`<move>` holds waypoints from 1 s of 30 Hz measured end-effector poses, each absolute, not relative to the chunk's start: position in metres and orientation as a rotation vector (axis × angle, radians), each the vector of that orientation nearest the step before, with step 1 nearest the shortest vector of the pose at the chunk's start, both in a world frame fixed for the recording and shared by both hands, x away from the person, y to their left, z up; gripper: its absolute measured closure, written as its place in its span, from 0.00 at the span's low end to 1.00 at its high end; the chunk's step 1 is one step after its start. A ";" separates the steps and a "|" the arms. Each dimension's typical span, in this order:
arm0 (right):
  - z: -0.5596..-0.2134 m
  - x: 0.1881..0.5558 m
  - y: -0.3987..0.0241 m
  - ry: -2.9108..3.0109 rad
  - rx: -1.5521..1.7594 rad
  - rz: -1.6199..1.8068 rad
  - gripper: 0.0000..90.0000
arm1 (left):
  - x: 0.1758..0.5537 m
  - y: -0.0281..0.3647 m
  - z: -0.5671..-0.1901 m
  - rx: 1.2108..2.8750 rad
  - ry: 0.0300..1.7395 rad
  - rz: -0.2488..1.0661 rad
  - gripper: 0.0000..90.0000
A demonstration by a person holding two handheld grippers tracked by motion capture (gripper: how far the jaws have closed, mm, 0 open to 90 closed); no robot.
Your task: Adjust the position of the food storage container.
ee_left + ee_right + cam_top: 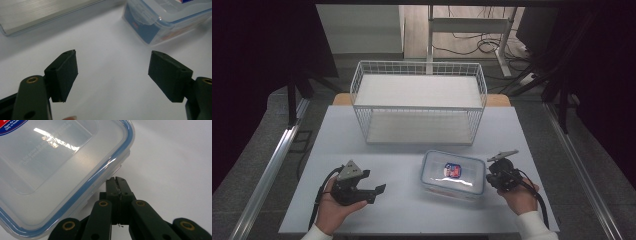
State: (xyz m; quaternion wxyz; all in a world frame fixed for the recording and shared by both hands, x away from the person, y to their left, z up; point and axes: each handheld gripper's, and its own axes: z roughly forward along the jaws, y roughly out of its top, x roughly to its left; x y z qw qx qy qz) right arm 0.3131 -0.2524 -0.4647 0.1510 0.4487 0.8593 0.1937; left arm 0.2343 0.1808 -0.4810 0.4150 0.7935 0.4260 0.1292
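Clear plastic box [453, 175], lidded, light, stiff and slick on the worktop [402, 210].
I'd grip its side latch flaps; left tongs [371, 186] wide, right tongs [117, 185] pinched empty beside its corner.

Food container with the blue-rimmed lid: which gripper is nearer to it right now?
Right. The right gripper, jaws shut, sits right at the food container, by its right edge. The left gripper, jaws open, rests apart from it, across bare table.
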 end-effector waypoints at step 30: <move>-0.466 0.339 -0.177 2.539 1.052 0.672 0.99 | 0.239 0.192 -0.479 1.947 1.113 0.326 0.25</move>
